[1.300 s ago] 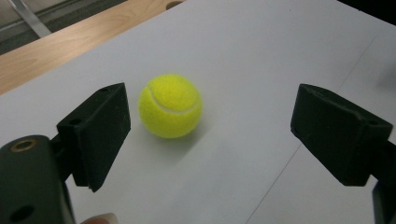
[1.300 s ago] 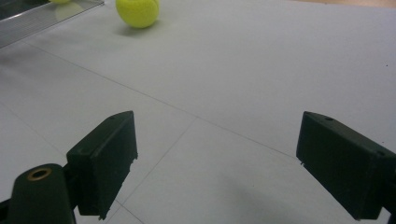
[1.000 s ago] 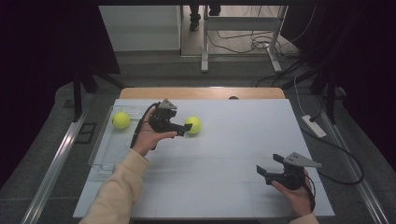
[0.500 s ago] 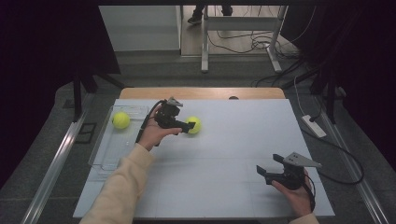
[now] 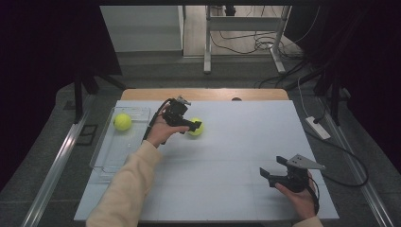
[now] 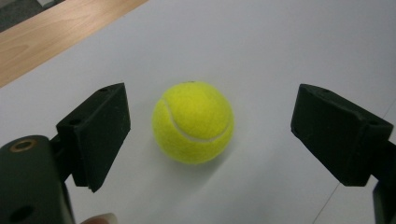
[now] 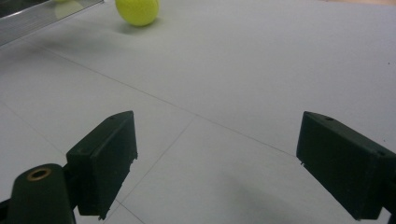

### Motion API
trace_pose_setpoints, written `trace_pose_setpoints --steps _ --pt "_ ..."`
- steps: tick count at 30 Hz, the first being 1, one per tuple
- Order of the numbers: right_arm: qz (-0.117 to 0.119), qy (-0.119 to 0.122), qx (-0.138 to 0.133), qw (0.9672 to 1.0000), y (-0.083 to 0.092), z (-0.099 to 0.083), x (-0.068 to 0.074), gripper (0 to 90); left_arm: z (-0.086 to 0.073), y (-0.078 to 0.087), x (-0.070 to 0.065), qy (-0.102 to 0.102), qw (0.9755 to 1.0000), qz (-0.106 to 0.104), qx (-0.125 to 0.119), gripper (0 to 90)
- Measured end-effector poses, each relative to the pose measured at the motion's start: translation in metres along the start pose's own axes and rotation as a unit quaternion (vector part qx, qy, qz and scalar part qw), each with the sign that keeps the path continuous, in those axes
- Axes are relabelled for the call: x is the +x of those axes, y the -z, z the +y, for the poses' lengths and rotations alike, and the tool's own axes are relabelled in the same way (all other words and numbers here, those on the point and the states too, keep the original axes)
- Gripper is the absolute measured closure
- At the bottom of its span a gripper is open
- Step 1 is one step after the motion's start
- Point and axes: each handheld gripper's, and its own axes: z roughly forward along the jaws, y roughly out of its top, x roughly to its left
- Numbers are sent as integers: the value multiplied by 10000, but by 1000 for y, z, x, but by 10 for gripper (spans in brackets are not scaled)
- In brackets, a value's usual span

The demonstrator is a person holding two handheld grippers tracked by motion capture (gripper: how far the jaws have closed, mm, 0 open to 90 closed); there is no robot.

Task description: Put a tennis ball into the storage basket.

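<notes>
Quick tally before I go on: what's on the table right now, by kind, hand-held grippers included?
Tennis balls: 2, one in the clear tray, one on the white table between the open jaws of the left hand-held gripper
Clear trays: 1
Hand-held grippers: 2, left, right
Total: 5
</notes>
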Motion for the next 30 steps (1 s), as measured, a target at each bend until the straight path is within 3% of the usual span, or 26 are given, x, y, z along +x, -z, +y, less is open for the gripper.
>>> trace_pose_setpoints --steps 10,14,30 --pt "5 2 2 10000 0 0 0 123 0 -13 10 123 9997 61 220 128" --pt "-1 -7 4 10000 0 0 0 123 0 -19 14 266 9993 9 263 125" --pt "7 -30 10 10000 0 -1 0 123 5 -35 13 288 9984 -29 494 93"
